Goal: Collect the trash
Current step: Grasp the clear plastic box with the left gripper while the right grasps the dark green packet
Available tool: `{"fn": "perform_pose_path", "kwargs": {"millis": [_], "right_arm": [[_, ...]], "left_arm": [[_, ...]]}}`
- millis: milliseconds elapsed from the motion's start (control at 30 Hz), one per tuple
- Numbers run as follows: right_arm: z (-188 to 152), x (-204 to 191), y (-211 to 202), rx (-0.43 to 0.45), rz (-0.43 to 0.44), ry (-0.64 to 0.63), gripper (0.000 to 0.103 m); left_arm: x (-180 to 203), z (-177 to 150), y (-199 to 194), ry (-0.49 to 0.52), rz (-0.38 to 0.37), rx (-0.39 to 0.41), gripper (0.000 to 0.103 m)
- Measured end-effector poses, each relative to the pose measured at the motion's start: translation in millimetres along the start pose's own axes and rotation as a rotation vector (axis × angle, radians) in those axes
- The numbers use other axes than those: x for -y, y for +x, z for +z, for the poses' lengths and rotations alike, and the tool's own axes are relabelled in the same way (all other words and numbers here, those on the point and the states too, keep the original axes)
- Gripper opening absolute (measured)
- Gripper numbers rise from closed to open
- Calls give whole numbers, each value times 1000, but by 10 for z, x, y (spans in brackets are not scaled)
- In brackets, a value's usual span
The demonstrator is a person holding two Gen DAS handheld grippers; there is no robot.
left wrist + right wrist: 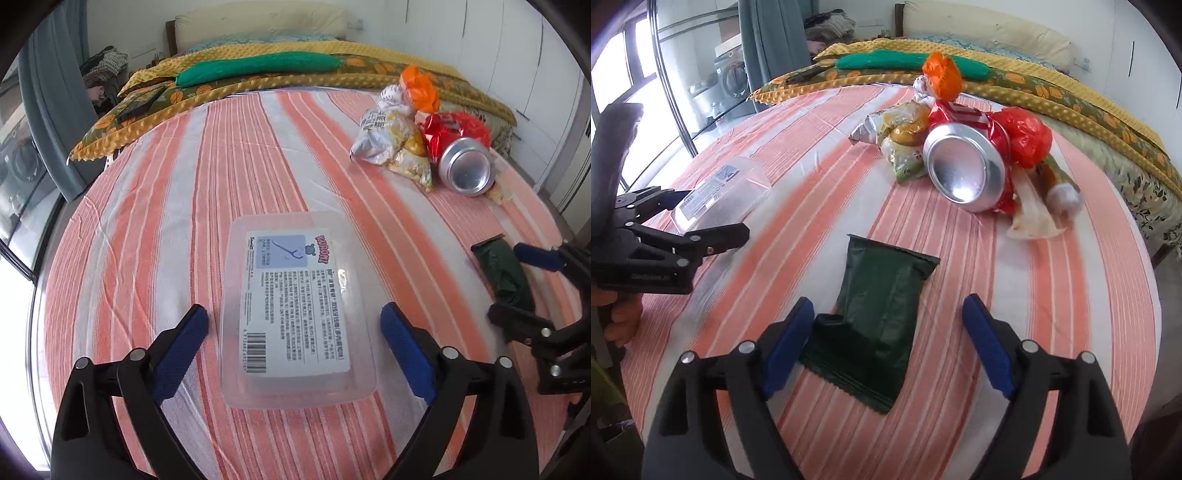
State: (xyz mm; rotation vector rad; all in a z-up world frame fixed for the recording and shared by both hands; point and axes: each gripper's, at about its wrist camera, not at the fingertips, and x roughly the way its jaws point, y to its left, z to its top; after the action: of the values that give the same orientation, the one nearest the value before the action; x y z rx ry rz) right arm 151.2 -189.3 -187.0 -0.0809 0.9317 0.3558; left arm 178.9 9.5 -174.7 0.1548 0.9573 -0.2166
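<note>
The clear plastic box (pixel 295 310) is straddled lengthwise by the wide, empty left gripper (pixel 295 352); the green wrapper (pixel 877 321) is framed likewise by the wide right gripper (pixel 888 341).

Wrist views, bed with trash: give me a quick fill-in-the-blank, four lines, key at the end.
1. The left gripper straddles a clear plastic ____ with a printed label.
2. The right gripper hovers over a dark ____ wrapper.
3. The can lies on its ____.
4. The striped bedsheet is white and ____.

Missing words: box; green; side; orange
</note>
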Motion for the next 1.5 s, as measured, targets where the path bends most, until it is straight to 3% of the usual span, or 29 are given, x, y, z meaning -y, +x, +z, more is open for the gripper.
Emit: {"fn": "perform_pose_path", "kwargs": {"millis": [167, 967, 1100, 1300, 1400, 1500], "right_arm": [[8, -21, 31, -13, 3, -11, 89], [22, -19, 29, -8, 20, 3, 90], [-61, 143, -121, -3, 102, 95, 90], [-99, 239, -249, -74, 116, 230, 89], [24, 157, -210, -87, 130, 247, 86], [145, 39, -108, -118, 101, 236, 69]], "left_arm": [[-32, 0, 26, -12, 3, -5, 98], [-37, -3, 25, -10, -8, -5, 99], [-102, -55, -34, 31, -40, -23, 98], [-192, -54, -192, 9, -96, -10, 98], [-203, 66, -178, -11, -65, -9, 95], [-222, 142, -139, -26, -57, -34, 88]]}}
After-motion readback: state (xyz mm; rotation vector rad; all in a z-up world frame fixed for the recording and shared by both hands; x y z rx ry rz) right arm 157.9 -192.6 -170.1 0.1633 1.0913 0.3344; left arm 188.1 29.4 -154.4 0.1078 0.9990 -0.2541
